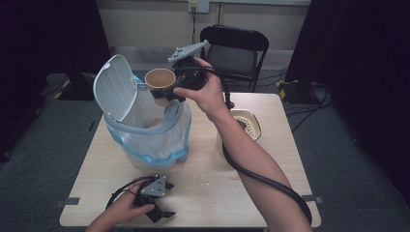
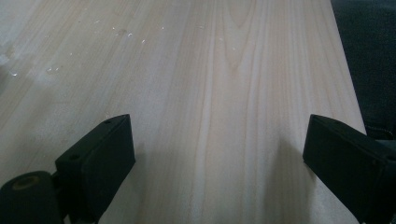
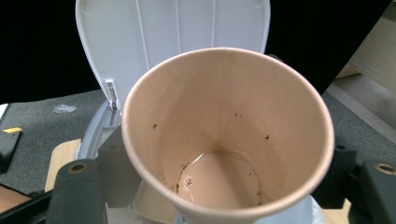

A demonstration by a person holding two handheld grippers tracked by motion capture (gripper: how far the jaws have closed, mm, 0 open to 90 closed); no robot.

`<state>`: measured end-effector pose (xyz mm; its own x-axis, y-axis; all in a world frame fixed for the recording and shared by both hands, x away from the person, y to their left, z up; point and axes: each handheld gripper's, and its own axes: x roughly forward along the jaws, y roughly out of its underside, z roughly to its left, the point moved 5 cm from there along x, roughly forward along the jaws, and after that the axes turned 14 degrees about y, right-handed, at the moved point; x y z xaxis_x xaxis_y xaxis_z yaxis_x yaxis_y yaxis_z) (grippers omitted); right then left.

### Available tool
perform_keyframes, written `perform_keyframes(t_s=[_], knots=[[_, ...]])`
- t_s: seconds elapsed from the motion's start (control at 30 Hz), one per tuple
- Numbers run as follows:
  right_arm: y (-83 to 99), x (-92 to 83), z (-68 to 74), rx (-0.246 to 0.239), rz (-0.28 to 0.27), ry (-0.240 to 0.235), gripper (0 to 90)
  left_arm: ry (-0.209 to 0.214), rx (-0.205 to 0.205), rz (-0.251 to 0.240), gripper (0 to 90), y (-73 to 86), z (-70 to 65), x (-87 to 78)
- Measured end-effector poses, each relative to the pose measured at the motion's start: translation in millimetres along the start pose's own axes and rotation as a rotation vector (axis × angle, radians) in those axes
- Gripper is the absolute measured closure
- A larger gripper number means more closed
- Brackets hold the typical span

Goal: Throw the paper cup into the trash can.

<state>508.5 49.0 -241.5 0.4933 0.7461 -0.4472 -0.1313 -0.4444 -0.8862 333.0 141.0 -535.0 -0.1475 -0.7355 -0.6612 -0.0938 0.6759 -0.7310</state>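
My right gripper (image 1: pixel 167 92) is raised over the open trash bin (image 1: pixel 145 140) and is shut on a brown paper cup (image 1: pixel 159 79). In the right gripper view the paper cup (image 3: pixel 229 135) sits upright between the jaws, with a little liquid and dark specks at its bottom. The bin's white lid (image 1: pixel 115 87) stands tilted up behind it, and the same lid (image 3: pixel 173 42) rises beyond the cup's rim. My left gripper (image 1: pixel 163 212) rests low near the table's front edge, held by a hand. Its jaws stand wide apart over bare wood, the gripper (image 2: pixel 219 158) open and holding nothing.
The bin has a clear liner with a blue band and another cup inside. A white bowl-like dish (image 1: pixel 246 124) stands right of the bin. Small crumbs (image 1: pixel 208 182) lie on the wooden table (image 1: pixel 270 193). A black folding chair (image 1: pixel 237 50) stands behind the table.
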Motion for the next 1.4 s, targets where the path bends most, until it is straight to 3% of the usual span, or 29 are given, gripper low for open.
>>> perform_keyframes(t_s=[0.5, 1.27, 1.33, 1.37, 1.4], knots=[[-1.8, 17.8, 13.5, 0.000, 0.008, -0.037, 26.2, 0.000, -0.001, 0.000, 8.3, 0.1, 0.1, 0.1], [2.7, 36.3, 21.9, 0.004, 0.018, -0.068, 25.2, 0.000, 0.001, 0.003, 8.3, 0.2, 0.1, -0.2], [3.5, 37.5, 22.4, 0.006, 0.019, -0.075, 24.3, 0.000, 0.000, 0.003, 8.3, 0.2, 0.1, -0.1], [4.4, 39.0, 22.8, 0.020, 0.026, -0.066, 15.6, 0.000, -0.001, 0.001, 8.3, 0.1, 0.0, 0.0], [5.0, 39.8, 22.7, 0.028, 0.037, -0.051, 14.5, 0.000, -0.001, 0.001, 8.3, 0.1, 0.0, 0.0]])
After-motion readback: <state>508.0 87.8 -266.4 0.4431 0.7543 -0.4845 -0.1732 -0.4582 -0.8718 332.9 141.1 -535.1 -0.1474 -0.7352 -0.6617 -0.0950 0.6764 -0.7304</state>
